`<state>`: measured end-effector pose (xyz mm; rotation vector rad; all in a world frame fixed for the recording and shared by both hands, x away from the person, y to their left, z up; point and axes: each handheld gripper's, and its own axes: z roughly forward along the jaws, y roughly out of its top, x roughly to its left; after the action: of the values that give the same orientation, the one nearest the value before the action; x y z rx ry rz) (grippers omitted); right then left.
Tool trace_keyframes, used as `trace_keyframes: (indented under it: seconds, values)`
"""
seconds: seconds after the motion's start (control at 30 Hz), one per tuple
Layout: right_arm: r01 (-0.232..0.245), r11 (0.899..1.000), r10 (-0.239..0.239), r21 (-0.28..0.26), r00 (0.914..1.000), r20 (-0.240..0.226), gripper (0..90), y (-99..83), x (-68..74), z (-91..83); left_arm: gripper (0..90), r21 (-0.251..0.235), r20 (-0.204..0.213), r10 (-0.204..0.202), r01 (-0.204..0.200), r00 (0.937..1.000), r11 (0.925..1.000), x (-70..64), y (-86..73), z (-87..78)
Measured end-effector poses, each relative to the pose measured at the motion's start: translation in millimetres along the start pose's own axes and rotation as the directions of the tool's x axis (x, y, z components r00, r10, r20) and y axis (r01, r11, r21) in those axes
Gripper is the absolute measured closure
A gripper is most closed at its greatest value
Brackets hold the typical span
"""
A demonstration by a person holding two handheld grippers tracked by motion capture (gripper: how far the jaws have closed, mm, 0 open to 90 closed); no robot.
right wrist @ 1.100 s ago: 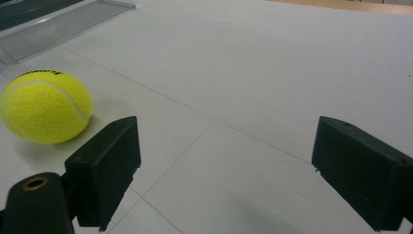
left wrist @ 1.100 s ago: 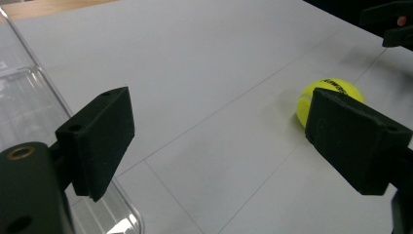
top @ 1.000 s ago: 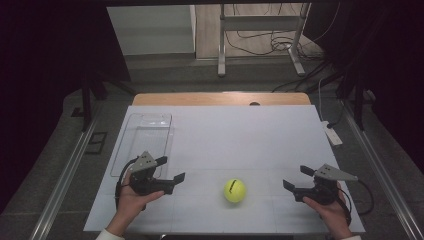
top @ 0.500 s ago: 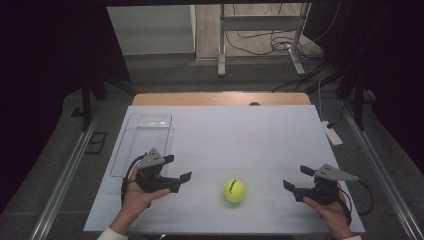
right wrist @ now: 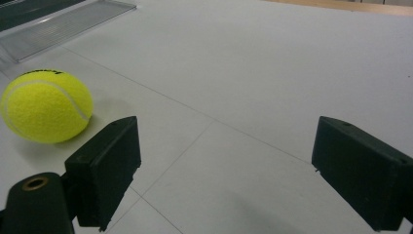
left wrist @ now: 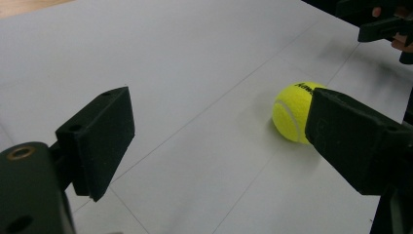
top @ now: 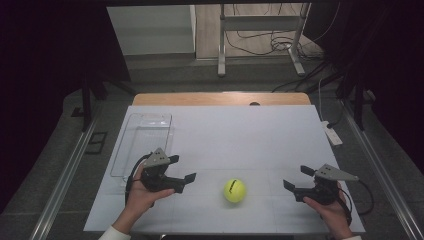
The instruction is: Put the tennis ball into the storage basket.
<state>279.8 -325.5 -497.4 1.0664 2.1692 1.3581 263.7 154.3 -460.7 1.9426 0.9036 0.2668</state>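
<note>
Tennis ball (top: 234, 190) low centre on worktop (top: 240, 130), between two wide-open hand-held grippers.
Light, springy, fuzzy; likely rolls — best pinched across its middle.

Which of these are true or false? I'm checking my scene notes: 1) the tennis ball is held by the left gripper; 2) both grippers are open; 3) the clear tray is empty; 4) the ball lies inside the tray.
1) False: the tennis ball lies free on the white table, apart from the left gripper.
2) True: the left gripper and the right gripper both have their jaws spread, with nothing between them.
3) True: the clear tray holds nothing.
4) False: the ball lies on the table between the two grippers, away from the tray.
</note>
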Motion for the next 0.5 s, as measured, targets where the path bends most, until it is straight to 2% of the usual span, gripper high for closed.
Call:
trace_keyframes:
  seconds: [0.5]
  values:
    - [-0.001,1.0,0.001,0.0,1.0,-0.001,11.1,0.1,0.3,-0.1,11.4,0.03,0.037,0.027,-0.028,0.9989,0.9992,-7.0,9.2,12.9]
